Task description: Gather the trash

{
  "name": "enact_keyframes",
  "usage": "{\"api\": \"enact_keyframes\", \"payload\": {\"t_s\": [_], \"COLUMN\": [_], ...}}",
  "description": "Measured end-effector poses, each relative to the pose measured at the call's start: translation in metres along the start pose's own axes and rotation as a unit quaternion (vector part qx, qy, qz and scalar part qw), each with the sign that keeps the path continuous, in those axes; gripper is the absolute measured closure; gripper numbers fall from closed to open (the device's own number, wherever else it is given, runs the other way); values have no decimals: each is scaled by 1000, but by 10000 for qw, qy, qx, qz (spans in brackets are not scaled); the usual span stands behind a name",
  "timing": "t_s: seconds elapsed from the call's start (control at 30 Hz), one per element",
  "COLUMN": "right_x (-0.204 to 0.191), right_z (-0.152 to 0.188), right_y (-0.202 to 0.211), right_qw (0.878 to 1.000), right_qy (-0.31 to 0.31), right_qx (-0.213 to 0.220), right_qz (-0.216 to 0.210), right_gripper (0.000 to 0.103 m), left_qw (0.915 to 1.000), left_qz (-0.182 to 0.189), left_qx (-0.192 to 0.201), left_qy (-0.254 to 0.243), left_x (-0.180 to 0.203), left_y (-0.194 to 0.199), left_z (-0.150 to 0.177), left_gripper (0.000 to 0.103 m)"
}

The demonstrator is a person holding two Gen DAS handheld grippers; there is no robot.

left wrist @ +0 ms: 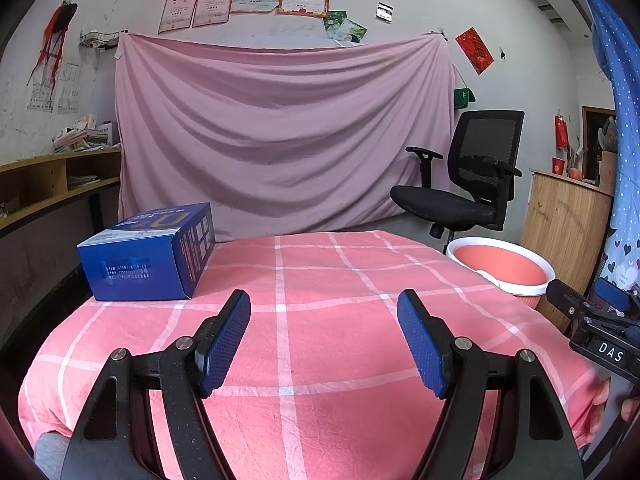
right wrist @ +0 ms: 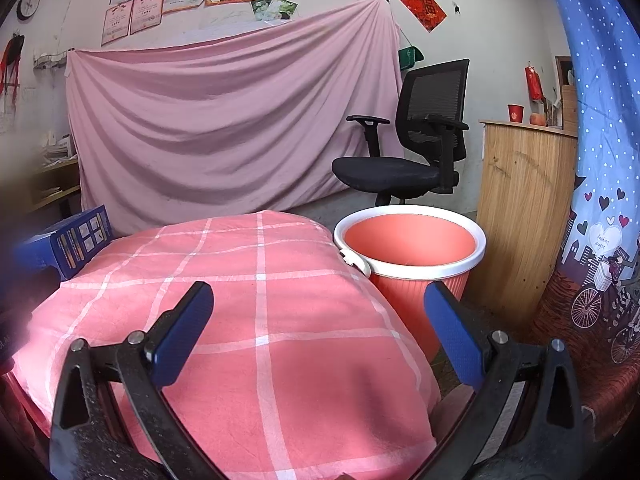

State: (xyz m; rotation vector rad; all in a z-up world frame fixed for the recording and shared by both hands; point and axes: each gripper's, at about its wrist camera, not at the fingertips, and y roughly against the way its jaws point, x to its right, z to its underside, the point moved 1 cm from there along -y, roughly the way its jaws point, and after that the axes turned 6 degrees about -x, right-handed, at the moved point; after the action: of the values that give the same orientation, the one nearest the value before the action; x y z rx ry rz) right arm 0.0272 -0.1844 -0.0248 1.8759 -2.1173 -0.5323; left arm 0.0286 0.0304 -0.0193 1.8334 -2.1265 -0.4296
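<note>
A blue cardboard box (left wrist: pixel 150 252) lies on the far left corner of the table, which is covered in a pink checked cloth (left wrist: pixel 320 280); the right wrist view shows the blue cardboard box (right wrist: pixel 70 242) at its left edge. A pink bucket (right wrist: pixel 410 248) with a white rim stands on the floor by the table's right side, and the left wrist view catches the pink bucket (left wrist: pixel 504 266) too. My left gripper (left wrist: pixel 324 312) hovers open over the near middle of the cloth, nothing between its blue pads. My right gripper (right wrist: pixel 320 304) is open over the table's right edge, also holding nothing.
A black office chair (right wrist: pixel 412 152) stands behind the bucket. A wooden cabinet (right wrist: pixel 524 208) sits right of the bucket, with a blue patterned curtain (right wrist: pixel 600 160) beside it. A pink sheet (left wrist: pixel 280 132) hangs on the back wall. Wooden shelves (left wrist: pixel 48 184) line the left wall.
</note>
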Motion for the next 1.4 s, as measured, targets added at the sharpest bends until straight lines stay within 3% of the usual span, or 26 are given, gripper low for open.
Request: {"api": "enact_keyframes", "payload": {"t_s": [1.4], "right_x": [-3], "right_z": [0], "right_y": [-2], "right_qw": [10000], "right_qy": [-21], "right_qx": [-38], "right_qz": [-24], "right_gripper": [0], "left_qw": [10000], "left_qz": [-9], "left_qx": [10], "left_qy": [-18], "left_x": [1], "left_y": [0], "left_z": [1], "left_gripper": [33]}}
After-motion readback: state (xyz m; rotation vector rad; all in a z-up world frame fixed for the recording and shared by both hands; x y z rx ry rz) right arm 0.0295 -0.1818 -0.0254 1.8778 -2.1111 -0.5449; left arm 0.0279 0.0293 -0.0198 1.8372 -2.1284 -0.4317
